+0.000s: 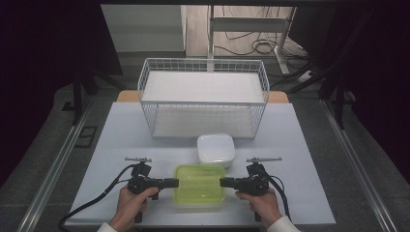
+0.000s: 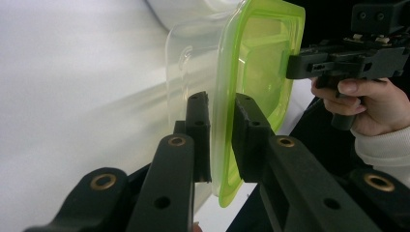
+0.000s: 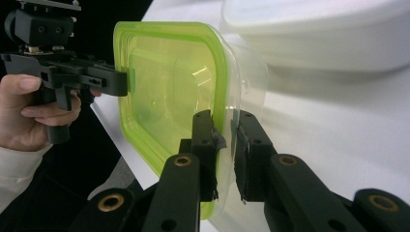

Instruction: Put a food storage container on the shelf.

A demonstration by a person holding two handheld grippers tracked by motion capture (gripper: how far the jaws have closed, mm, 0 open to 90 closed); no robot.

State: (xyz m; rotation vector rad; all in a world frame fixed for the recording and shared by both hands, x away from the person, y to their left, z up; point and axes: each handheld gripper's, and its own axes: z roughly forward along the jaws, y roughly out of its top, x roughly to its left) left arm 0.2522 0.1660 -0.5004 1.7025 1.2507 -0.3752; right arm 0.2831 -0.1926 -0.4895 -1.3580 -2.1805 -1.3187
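Note:
A clear plastic container with a lime-green lid [image 1: 199, 183] rests on the white table near its front edge. My left gripper [image 1: 176, 182] reaches in level from the left, and its pads clamp the lid's rim [image 2: 220, 104]. From the right, my right gripper [image 1: 222, 182] meets the opposite edge, jaws shut on the rim [image 3: 227, 121]. The green lid [image 2: 261, 63] stands edge-on between the left jaws, with the right gripper [image 2: 295, 65] at its far side. In the right gripper view the lid [image 3: 164, 87] faces me, the left gripper [image 3: 123, 82] touching its far edge.
A white lidded container [image 1: 216, 149] sits just behind the green one, close to its back right corner. A white wire basket [image 1: 203, 96] stands at the back of the table. The white table surface [image 1: 121, 145] extends to both sides.

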